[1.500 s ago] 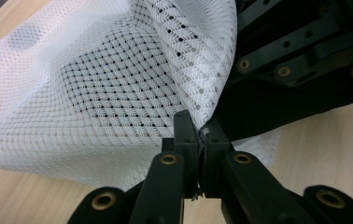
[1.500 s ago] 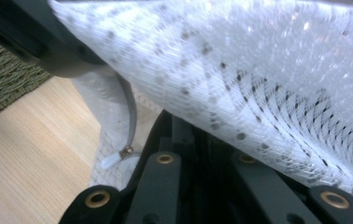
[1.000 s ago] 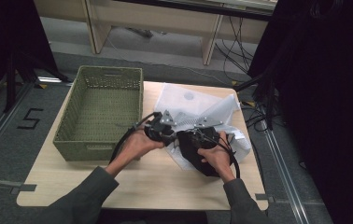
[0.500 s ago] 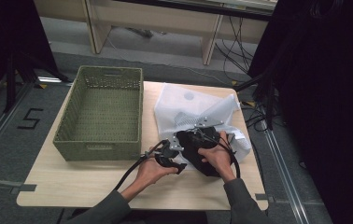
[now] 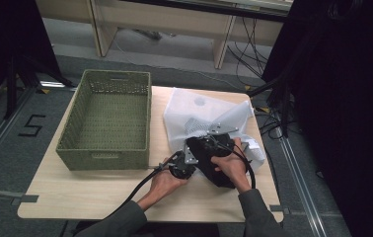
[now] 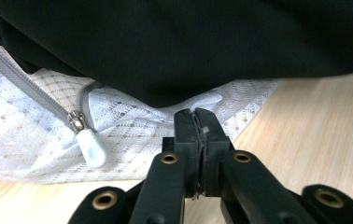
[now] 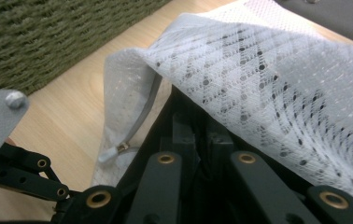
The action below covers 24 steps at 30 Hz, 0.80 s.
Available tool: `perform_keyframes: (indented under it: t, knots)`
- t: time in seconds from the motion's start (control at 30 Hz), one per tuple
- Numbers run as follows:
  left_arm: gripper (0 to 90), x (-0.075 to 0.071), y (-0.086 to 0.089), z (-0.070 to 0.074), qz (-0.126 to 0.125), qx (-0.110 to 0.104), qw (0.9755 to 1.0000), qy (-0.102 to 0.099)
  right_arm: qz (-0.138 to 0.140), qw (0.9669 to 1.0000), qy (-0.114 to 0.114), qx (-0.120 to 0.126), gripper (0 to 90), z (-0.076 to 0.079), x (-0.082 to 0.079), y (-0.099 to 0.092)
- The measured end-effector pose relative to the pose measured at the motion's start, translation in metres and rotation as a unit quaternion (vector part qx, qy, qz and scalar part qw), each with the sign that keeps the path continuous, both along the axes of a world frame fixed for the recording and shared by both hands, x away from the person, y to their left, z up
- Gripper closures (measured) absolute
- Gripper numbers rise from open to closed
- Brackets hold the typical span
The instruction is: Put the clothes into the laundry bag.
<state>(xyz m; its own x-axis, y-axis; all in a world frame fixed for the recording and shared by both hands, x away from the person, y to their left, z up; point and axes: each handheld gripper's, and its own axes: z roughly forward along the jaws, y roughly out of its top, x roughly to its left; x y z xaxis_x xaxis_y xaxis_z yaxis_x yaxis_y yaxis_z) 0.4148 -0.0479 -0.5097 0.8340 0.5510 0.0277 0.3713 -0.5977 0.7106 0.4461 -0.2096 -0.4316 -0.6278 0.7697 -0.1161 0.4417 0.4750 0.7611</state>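
White mesh makes up the mesh bag, which lies flat on the table just to the right of the green woven basket, its near end open and its grey zip undone, the zipper pull hanging loose. The black garment sits at that open mouth, right of the basket's near corner, partly under the raised mesh flap and partly spilling onto the bare wood toward the person. Judgement on progress: the work appears to be midway. The garment is neither fully inside the bag nor clear of it, the zip is not closed, and the basket stands empty, so loading and closing remain to be done. The left gripper, low at the bag's near edge beside the basket's near right corner, has just been closing. Its jaws now stand pressed together with a fleck of white between the pads, so it seems to pinch the mesh hem, though the hold is slight. The right gripper, further right of the basket, has its jaws drawn together and buried in the dark cloth beneath the mesh. It looks to be gripping the garment, with the tips themselves hidden. The mesh is thin, see-through and limp, and the garment is dense, matte and bunched.
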Motion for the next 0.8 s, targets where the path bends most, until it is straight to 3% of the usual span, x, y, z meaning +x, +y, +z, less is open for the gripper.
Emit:
perform_keyframes:
  t: [0.03,0.1,0.13,0.2,0.23,0.27,0.33,0.37,0.43,0.47,0.5,0.57,0.63,0.7,0.73,0.77,0.8]
  knots:
    - [88.7,-0.002,0.001,-0.001,0.008,-0.001,0.9999,-0.01,0.004,1.0,0.004,-0.003,86.7,0.003,-0.001,-0.001]
    - [89.0,-0.007,0.009,0.001,0.0,-0.002,1.0,0.01,0.01,0.9999,0.009,0.003,87.0,0.006,-0.006,-0.001]
    - [89.1,-0.01,0.014,0.002,-0.007,0.0,0.9998,0.019,0.009,0.9997,0.022,0.0,87.0,0.008,-0.009,-0.002]
    - [89.0,-0.016,0.021,0.003,-0.016,0.004,0.9995,0.027,0.015,0.9997,0.019,-0.004,87.1,0.009,-0.015,0.0]
    - [89.1,-0.022,0.025,0.003,-0.018,0.003,0.9994,0.03,0.04,0.9987,0.013,-0.027,87.1,0.007,-0.023,0.006]
    - [89.1,-0.026,0.028,0.003,-0.02,0.005,0.9993,0.03,0.04,0.9987,0.013,-0.027,87.1,0.007,-0.023,0.006]
    - [89.0,-0.035,0.033,0.002,-0.024,-0.001,0.9993,0.028,0.06,0.9964,0.021,-0.057,87.1,-0.001,-0.033,0.018]
    - [89.0,-0.039,0.035,0.002,-0.027,0.004,0.9993,0.025,0.06,0.9964,0.021,-0.057,87.1,-0.001,-0.033,0.018]
    - [88.9,-0.049,0.042,0.004,-0.041,0.014,0.9987,0.028,0.077,0.991,0.026,-0.106,87.2,-0.017,-0.036,0.034]
    - [88.9,-0.049,0.042,0.004,-0.041,0.014,0.9987,0.028,0.077,0.991,0.026,-0.106,87.2,-0.017,-0.036,0.034]
    - [88.9,-0.05,0.045,0.004,-0.038,0.015,0.9988,0.028,0.082,0.9884,0.03,-0.124,87.2,-0.021,-0.034,0.037]
    - [88.9,-0.05,0.052,0.003,-0.04,0.001,0.9986,0.034,0.075,0.9879,0.019,-0.135,87.4,-0.025,-0.027,0.043]
    - [88.9,-0.051,0.054,0.001,-0.032,-0.011,0.9987,0.038,0.059,0.9886,0.01,-0.139,87.5,-0.025,-0.013,0.045]
    - [88.9,-0.05,0.054,0.001,-0.034,-0.007,0.9987,0.038,0.041,0.9897,0.001,-0.137,87.5,-0.022,-0.004,0.045]
    - [88.9,-0.05,0.054,0.001,-0.035,-0.014,0.9984,0.042,0.028,0.9908,-0.009,-0.132,87.5,-0.021,0.001,0.045]
    - [88.8,-0.05,0.055,0.001,-0.035,-0.007,0.9986,0.038,0.015,0.9918,-0.025,-0.125,87.3,-0.018,0.013,0.044]
    - [88.8,-0.05,0.055,0.001,-0.035,-0.007,0.9986,0.038,0.016,0.9925,-0.022,-0.119,87.2,-0.018,0.018,0.044]
